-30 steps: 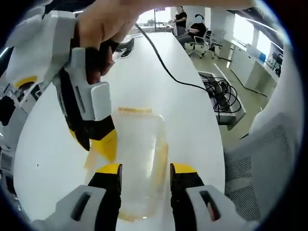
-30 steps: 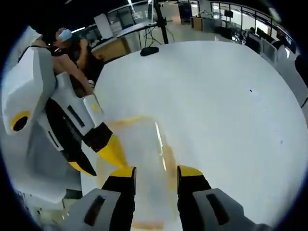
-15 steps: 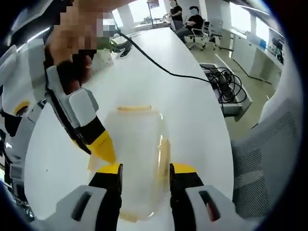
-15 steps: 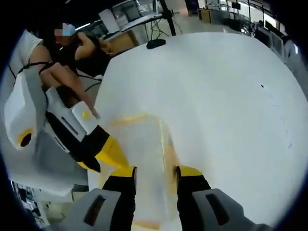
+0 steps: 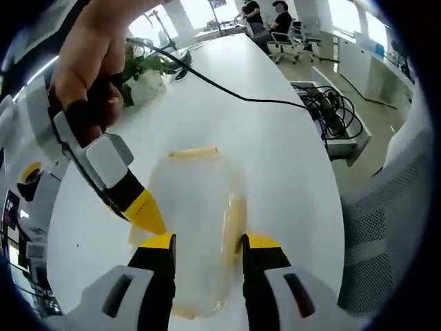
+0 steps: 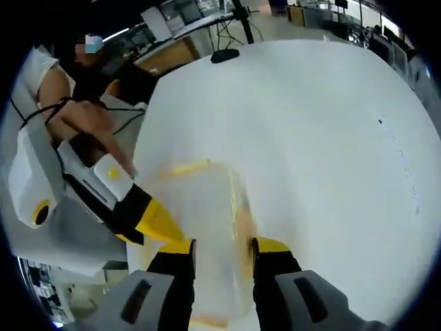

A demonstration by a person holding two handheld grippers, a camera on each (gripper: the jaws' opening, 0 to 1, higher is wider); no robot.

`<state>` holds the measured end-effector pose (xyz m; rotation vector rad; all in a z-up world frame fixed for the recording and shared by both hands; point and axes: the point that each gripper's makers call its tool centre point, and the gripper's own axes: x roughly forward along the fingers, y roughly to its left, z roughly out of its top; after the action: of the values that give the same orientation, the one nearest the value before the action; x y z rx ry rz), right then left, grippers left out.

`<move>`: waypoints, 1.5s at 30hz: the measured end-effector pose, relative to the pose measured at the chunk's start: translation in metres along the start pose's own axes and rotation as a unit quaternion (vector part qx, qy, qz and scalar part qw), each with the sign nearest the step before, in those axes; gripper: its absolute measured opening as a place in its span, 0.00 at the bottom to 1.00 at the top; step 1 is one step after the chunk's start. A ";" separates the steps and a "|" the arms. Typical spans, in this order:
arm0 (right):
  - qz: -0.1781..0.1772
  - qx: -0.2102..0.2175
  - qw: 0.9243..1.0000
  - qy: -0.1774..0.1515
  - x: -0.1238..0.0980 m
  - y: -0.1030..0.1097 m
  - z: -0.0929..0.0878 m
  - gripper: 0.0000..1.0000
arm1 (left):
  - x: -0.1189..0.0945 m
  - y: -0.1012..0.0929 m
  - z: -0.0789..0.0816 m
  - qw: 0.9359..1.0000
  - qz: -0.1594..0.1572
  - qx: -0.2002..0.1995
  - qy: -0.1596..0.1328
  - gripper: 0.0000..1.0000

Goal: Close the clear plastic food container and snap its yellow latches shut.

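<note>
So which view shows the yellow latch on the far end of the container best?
The left gripper view: the far latch lies unobstructed across the container. The right gripper view shows it fainter.

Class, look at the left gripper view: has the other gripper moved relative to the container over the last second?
Yes. The right gripper has drawn back toward the left edge of the clear container, which it overlapped before.
</note>
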<state>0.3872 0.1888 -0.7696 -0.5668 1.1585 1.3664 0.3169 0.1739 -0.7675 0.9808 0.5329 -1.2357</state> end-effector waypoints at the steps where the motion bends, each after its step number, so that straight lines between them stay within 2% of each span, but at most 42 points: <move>1: -0.002 -0.002 1.000 0.006 0.000 0.000 0.000 0.31 | 0.000 0.000 0.000 1.000 0.003 0.002 0.001 0.37; 5: 0.002 -0.002 1.000 0.015 0.001 -0.001 -0.001 0.30 | 0.001 -0.001 0.000 1.000 0.013 0.013 0.009 0.36; 6: 0.003 -0.003 1.000 0.016 0.001 -0.001 -0.001 0.30 | 0.001 0.006 -0.004 0.999 0.041 0.012 0.031 0.34; 7: 0.003 -0.003 1.000 0.018 0.001 0.000 -0.001 0.30 | 0.005 -0.001 0.000 0.999 0.028 0.017 0.021 0.34; 8: 0.003 -0.003 1.000 0.019 0.002 0.000 -0.001 0.30 | 0.005 0.001 0.000 0.999 0.029 0.022 0.034 0.33; 12: 0.005 0.007 1.000 0.030 0.002 0.000 -0.002 0.28 | 0.002 0.004 0.000 0.999 0.027 0.016 0.028 0.32; 14: 0.004 0.005 0.999 0.042 0.003 0.002 -0.002 0.28 | 0.002 0.003 0.000 0.999 0.026 0.015 0.026 0.32; 15: 0.001 -0.002 0.998 0.068 0.000 0.002 -0.010 0.26 | 0.003 0.002 0.000 0.999 0.020 0.010 0.025 0.31; 17: 0.009 -0.001 0.999 0.048 0.002 0.005 -0.007 0.26 | 0.005 0.002 0.002 0.999 0.016 0.016 0.026 0.31; 22: 0.011 0.000 0.999 0.042 0.003 0.005 -0.006 0.27 | 0.004 0.002 0.001 1.000 0.014 0.017 0.016 0.32; 27: 0.008 0.011 0.999 0.034 0.004 0.005 -0.002 0.30 | 0.004 0.004 0.001 0.999 0.015 0.022 0.017 0.34; 29: 0.007 0.020 1.000 0.012 0.006 0.006 0.002 0.33 | 0.004 0.005 0.002 1.000 0.013 0.023 0.016 0.34; 35: 0.002 0.015 1.000 0.003 0.004 0.004 0.002 0.33 | 0.003 0.003 0.003 1.000 0.012 0.016 0.021 0.35; 43: 0.000 0.004 1.000 -0.001 0.001 0.003 0.004 0.32 | 0.002 0.003 0.004 0.999 0.006 0.026 0.023 0.36; 44: -0.007 -0.001 1.000 -0.005 -0.003 0.001 0.006 0.30 | 0.000 0.002 0.003 0.999 -0.003 0.047 0.027 0.36; 45: -0.013 -0.007 1.000 -0.010 -0.005 -0.001 0.007 0.28 | -0.001 0.003 0.003 0.999 -0.003 0.026 0.031 0.35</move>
<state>0.3917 0.1926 -0.7624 -0.5737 1.1226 1.3565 0.3189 0.1726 -0.7641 1.0652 0.5544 -1.2336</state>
